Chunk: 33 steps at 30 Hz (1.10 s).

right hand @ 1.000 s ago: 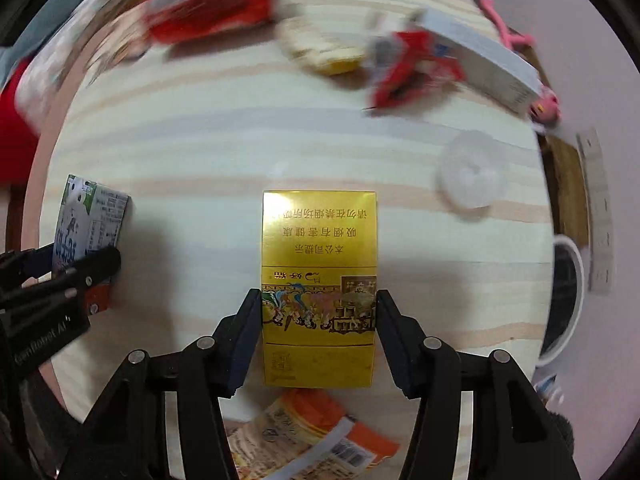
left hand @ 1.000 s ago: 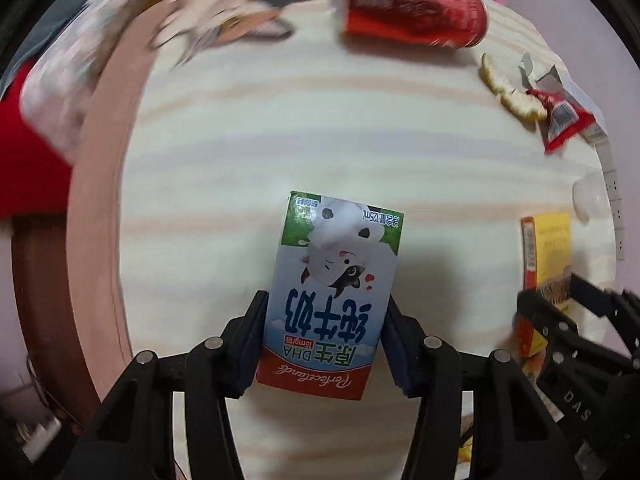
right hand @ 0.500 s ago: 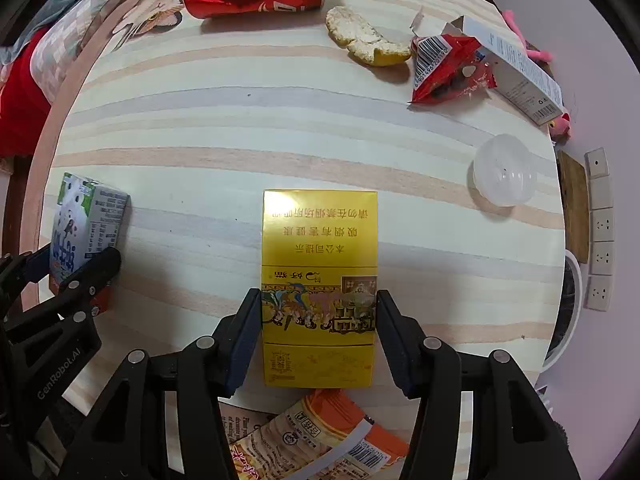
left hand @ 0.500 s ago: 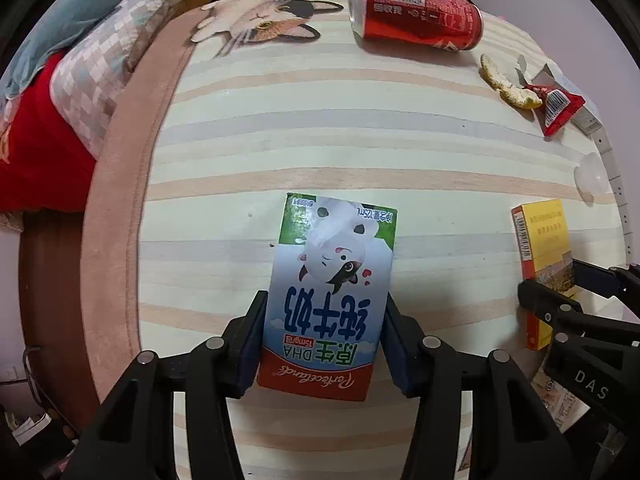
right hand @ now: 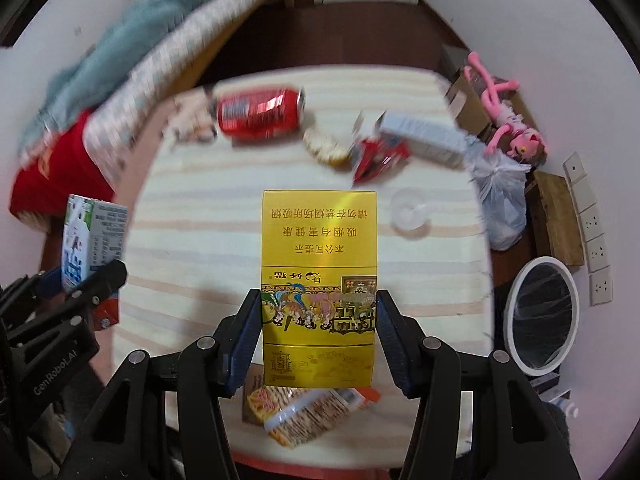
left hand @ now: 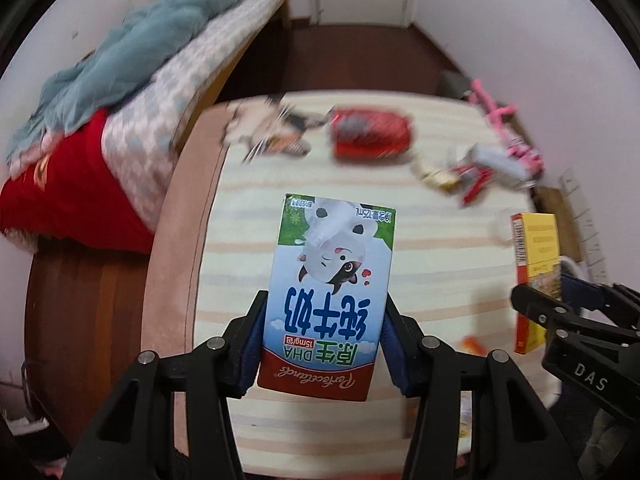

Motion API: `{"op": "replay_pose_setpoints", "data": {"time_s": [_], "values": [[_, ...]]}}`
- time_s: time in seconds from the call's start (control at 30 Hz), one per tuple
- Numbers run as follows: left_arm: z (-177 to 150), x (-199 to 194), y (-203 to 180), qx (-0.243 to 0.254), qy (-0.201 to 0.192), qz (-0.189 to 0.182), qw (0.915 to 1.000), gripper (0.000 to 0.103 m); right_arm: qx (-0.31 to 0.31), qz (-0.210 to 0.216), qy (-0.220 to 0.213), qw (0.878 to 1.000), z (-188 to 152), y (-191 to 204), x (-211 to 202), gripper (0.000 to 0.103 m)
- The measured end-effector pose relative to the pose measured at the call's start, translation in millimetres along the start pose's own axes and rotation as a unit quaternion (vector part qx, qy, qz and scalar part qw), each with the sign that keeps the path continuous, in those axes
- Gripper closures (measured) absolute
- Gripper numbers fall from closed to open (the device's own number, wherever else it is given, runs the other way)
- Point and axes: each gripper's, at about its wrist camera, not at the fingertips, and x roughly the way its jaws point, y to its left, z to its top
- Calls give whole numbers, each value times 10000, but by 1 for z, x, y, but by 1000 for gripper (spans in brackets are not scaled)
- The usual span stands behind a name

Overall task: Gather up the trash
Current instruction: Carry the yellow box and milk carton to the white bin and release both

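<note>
Trash partly collected: blue-white milk carton [left hand: 328, 300] clamped in left gripper [left hand: 322, 344] fingers, yellow cigarette box [right hand: 319, 284] clamped in right gripper [right hand: 318, 338], both held above striped surface [right hand: 200, 248]. Red can [right hand: 260, 112] and wrappers left at far edge; white-rimmed bin [right hand: 545, 314] beside right edge.

striped mat [right hand: 400, 280], bed [left hand: 120, 120], pink plush toy [right hand: 508, 116], wall sockets [right hand: 592, 236]
</note>
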Motion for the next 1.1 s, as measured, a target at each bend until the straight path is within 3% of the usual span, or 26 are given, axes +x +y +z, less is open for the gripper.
{"op": "replay_pose_setpoints", "data": {"time_s": [0.23,0.43,0.6,0.8,0.97,1.1], "values": [[38,-51,-65,517,-551,-502,9959,55,560,90,-708,9959,-9,-81,-77,45],[60,-69,-166,1219,-777,-1021,9842,55,1314,-212,-1068,9853,-28,-183,-122,45],[67,-52,-265,1915,-646,-1378,9696,55,2003,-509,-949,9738,-52,-278,-120,45],[64,14,-393,2823,213,-1719,9436,55,2694,-842,-420,9584,-86,-394,-78,45],[48,90,-473,3457,1001,-1515,9206,55,3197,-678,294,9446,-114,-472,-8,45],[32,153,-516,3808,1648,-1326,9001,55,3383,-432,767,9369,-132,-509,43,45]]}}
